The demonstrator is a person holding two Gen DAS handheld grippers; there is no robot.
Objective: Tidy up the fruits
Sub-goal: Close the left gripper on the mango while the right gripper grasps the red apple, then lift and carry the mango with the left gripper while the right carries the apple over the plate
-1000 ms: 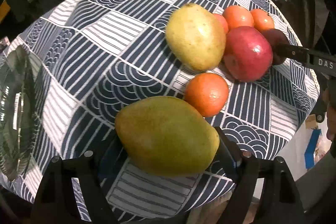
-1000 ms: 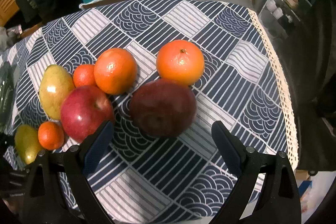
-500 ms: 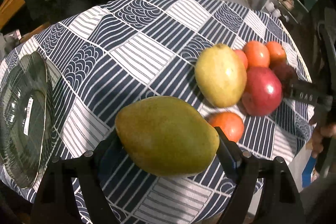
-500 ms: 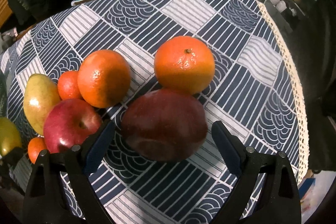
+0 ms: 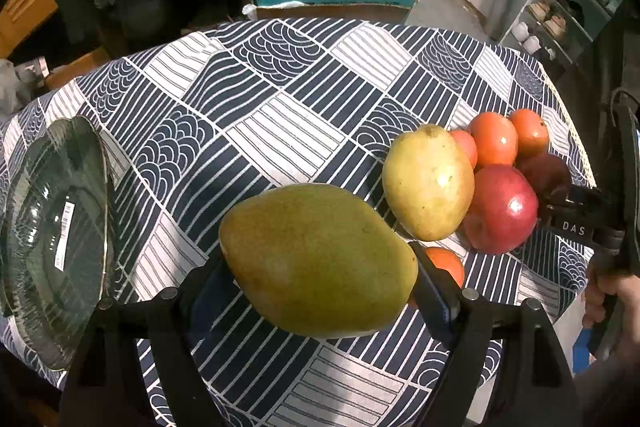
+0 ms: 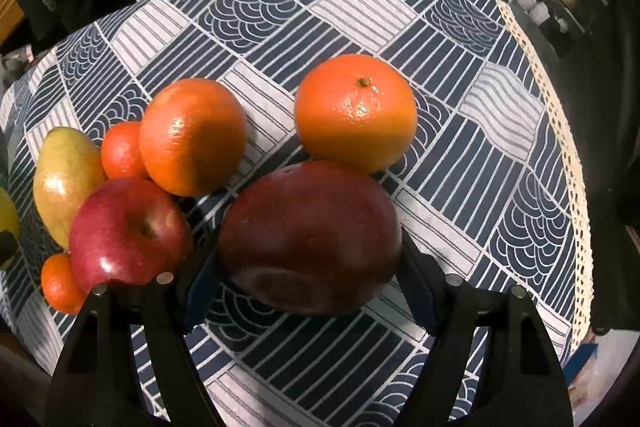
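While the left gripper holds the green mango clamped above the tablecloth, the right gripper, jaws closing around the dark red apple between them, should squeeze it centrally before lifting.

In the left wrist view the green mango hides most of a small orange behind it, and the glass plate is cut off by the left edge. The dark red apple sits half hidden behind the red apple, and the person's hand runs off the right edge
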